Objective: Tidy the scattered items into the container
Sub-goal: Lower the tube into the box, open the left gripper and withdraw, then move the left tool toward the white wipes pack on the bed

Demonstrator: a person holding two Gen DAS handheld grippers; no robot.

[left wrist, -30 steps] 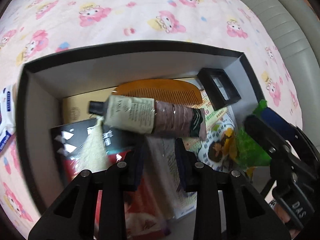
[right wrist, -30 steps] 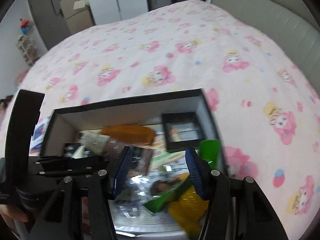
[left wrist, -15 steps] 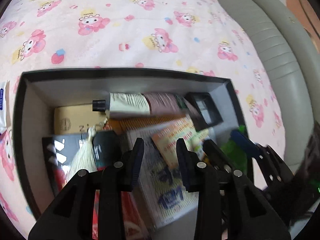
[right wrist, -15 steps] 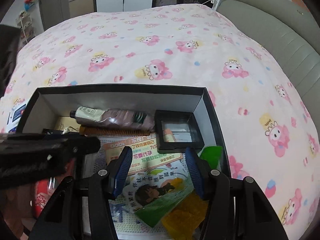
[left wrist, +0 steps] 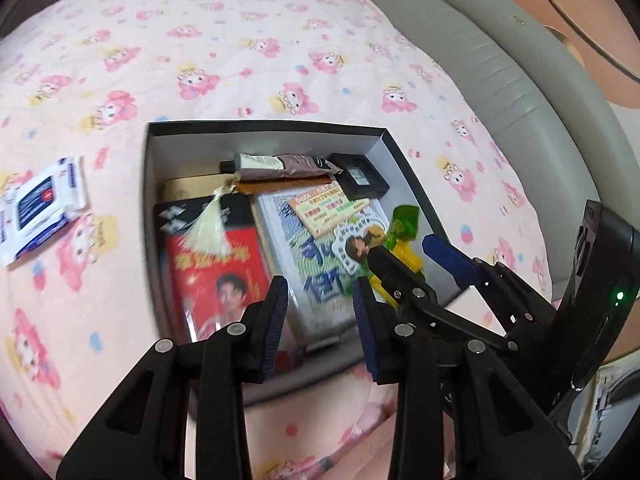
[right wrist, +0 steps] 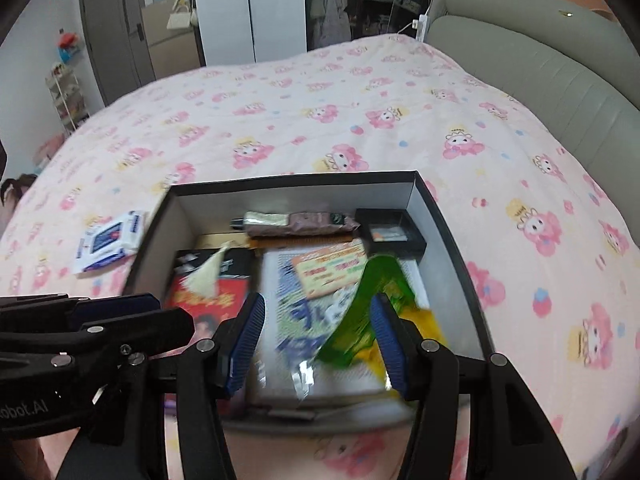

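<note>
Black box (left wrist: 394, 148): sits on our pink bedspread (left wrist: 240, 52), filled with a tube (left wrist: 280, 164), books, cards and a green bag (right wrist: 372, 288).
Wipes (left wrist: 44, 204): lie on the bedspread, left of the box, outside it.
Left gripper (left wrist: 320, 320): we hold nothing, jaws slightly apart above the box.
Right gripper (right wrist: 316, 340): jaws apart, empty.

A bed (right wrist: 320, 92) carries everything, spread with a pink quilt (left wrist: 224, 60) printed with cartoon rabbit figures; a grey padded headboard (right wrist: 560, 64) runs along its right edge. Directly on the quilt, toward the near edge, sits an open black box (right wrist: 440, 216) with pale inner walls. Just beside the box's left wall, apart from it, a white and blue pack of wet wipes (left wrist: 44, 204) lies flat.
</note>
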